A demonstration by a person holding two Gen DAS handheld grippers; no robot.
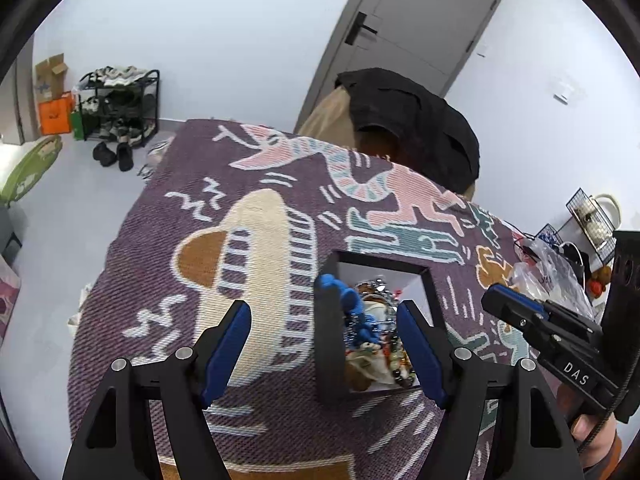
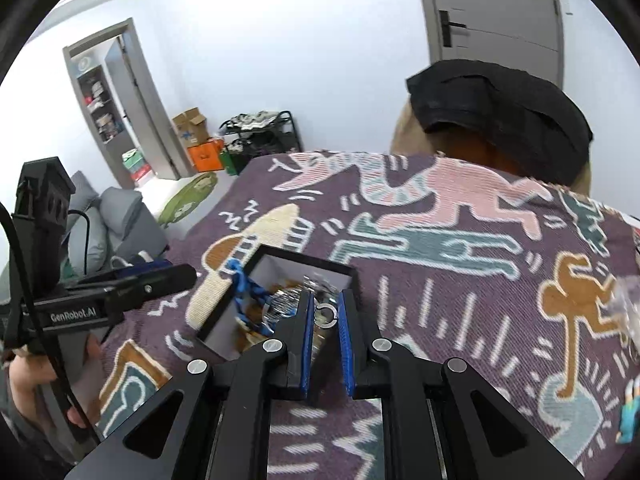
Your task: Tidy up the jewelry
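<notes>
Bright even light, strong fisheye warping.
</notes>
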